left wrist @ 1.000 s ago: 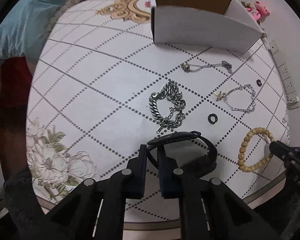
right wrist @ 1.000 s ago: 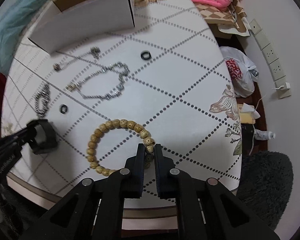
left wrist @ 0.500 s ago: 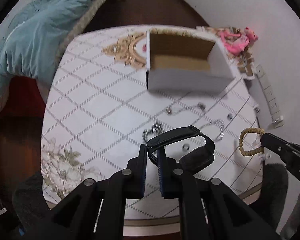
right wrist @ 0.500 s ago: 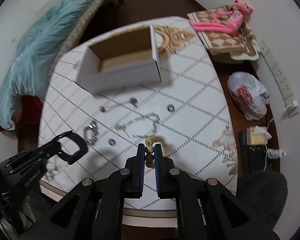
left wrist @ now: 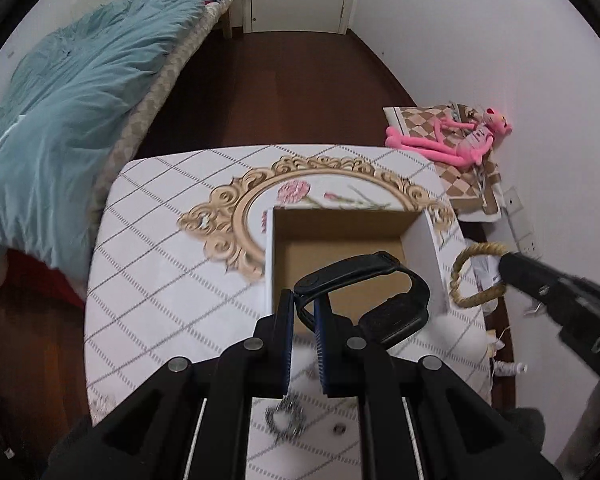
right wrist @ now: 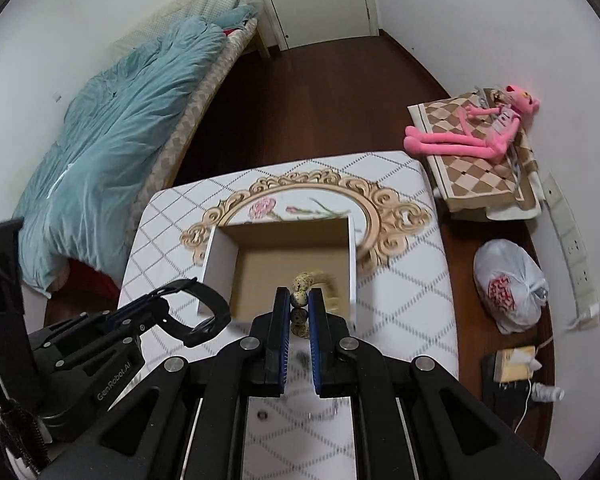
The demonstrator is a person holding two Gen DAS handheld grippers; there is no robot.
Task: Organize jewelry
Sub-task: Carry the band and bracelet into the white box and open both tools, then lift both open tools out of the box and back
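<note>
My left gripper [left wrist: 303, 300] is shut on a black watch-style band [left wrist: 364, 276], held in the air over the near edge of the open white cardboard box [left wrist: 340, 256]. My right gripper [right wrist: 299, 298] is shut on a wooden bead bracelet [right wrist: 302, 282], held in front of the same box [right wrist: 288, 256]; the bracelet [left wrist: 476, 276] hangs to the right of the box in the left wrist view. A silver chain bracelet [left wrist: 284, 426] lies blurred on the table below my left fingers. The left gripper also shows in the right wrist view [right wrist: 160, 304].
The table [left wrist: 160, 280] has a white diamond-pattern cloth with a gold ornate frame print [left wrist: 236, 216]. A bed with a teal duvet [left wrist: 60, 120] is on the left. A pink plush toy [right wrist: 468, 136] and a white plastic bag [right wrist: 508, 288] lie on the right.
Both grippers have risen from the table with their pieces and moved forward to the box. The remaining chains and rings have dropped below and out of sight.
</note>
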